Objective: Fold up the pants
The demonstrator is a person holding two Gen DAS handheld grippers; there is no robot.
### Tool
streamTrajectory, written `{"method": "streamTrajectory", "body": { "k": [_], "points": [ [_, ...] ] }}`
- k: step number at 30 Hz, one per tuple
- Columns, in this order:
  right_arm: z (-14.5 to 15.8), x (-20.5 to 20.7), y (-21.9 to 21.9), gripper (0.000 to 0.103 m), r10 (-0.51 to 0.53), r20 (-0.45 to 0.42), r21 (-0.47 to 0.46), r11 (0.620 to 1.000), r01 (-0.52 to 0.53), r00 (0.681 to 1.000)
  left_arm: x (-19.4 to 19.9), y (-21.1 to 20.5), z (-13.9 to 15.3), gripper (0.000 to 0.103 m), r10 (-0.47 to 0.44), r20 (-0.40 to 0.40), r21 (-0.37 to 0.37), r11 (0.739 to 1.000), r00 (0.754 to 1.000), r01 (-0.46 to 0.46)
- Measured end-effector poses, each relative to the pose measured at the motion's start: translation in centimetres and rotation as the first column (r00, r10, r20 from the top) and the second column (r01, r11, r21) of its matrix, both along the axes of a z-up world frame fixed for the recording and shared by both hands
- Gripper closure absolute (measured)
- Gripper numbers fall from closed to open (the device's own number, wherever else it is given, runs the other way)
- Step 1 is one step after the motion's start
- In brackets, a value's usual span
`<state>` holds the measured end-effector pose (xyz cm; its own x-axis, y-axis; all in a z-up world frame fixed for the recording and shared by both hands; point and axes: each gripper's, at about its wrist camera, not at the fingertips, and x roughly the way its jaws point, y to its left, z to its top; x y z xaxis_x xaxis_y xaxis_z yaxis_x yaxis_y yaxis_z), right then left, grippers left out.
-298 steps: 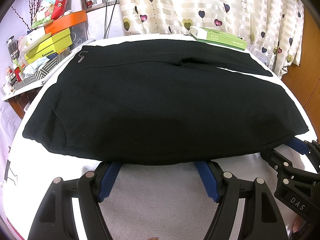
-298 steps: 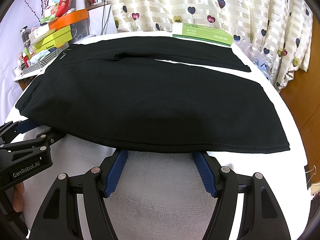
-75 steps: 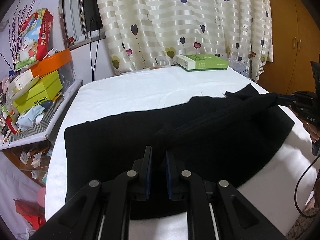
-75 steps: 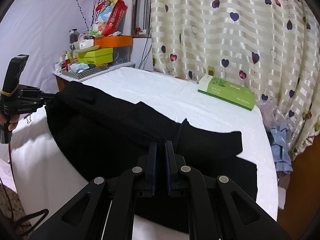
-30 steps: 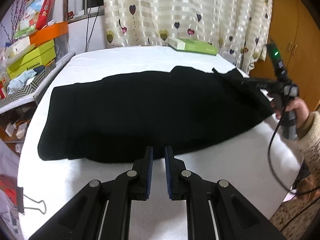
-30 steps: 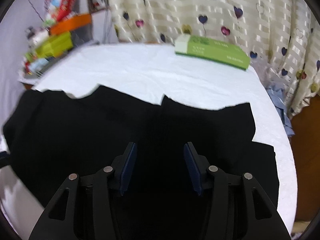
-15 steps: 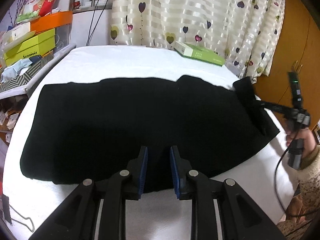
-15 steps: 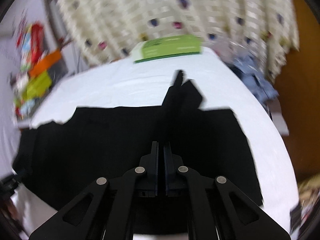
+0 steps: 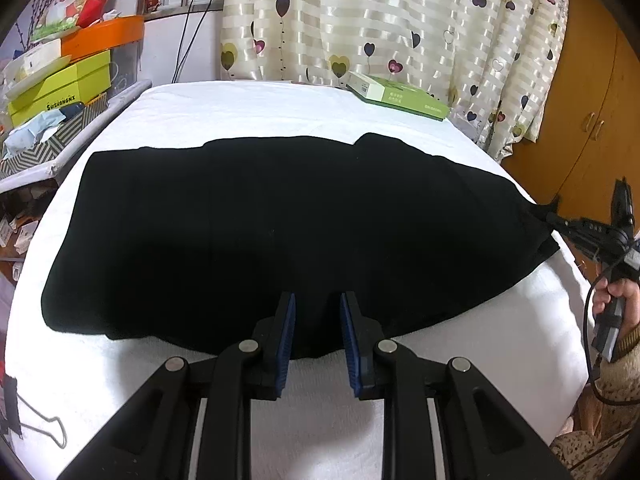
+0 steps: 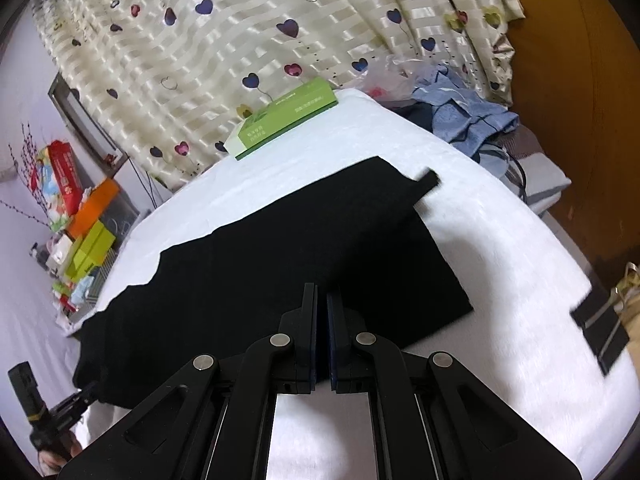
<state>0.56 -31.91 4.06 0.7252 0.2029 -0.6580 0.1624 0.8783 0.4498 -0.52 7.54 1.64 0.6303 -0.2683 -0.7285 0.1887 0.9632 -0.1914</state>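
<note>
At the far left stands a stack of boxes [image 9: 60, 80] beside the white surface [image 9: 248, 108]. The black pants [image 9: 260, 224], folded lengthwise, lie flat across its middle. The left tool [image 9: 316, 320] points downward over the pants' near edge, its blue pads [image 9: 289, 332] partly apart with the cloth's edge lying between them; whether they pinch it cannot be told. A green box [image 9: 400, 94] sits at the far edge by the curtain [image 9: 380, 20]. At the right end, the right tool [image 9: 554, 218] is closed on the pants' corner, rolled sideways, with the person's hand [image 9: 618, 300] wrapped around its handle just off the surface's edge.
</note>
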Motion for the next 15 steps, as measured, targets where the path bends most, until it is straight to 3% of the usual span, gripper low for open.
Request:
{"method": "streamTrajectory", "body": {
  "k": [6, 15],
  "points": [
    [0.3, -1.3, -0.8, 0.100, -0.020, 0.020, 0.035, 0.999, 0.019, 1.000, -0.1, -0.1, 0.1, 0.078, 0.002, -0.002, 0.014, 1.000, 1.000, -0.002],
    [-0.5, -2.0, -1.2, 0.100, -0.038, -0.021, -0.037, 0.999, 0.037, 0.999, -0.3, 0.0, 0.2, 0.078, 0.002, -0.006, 0.016, 1.000, 1.000, -0.002]
  ]
}}
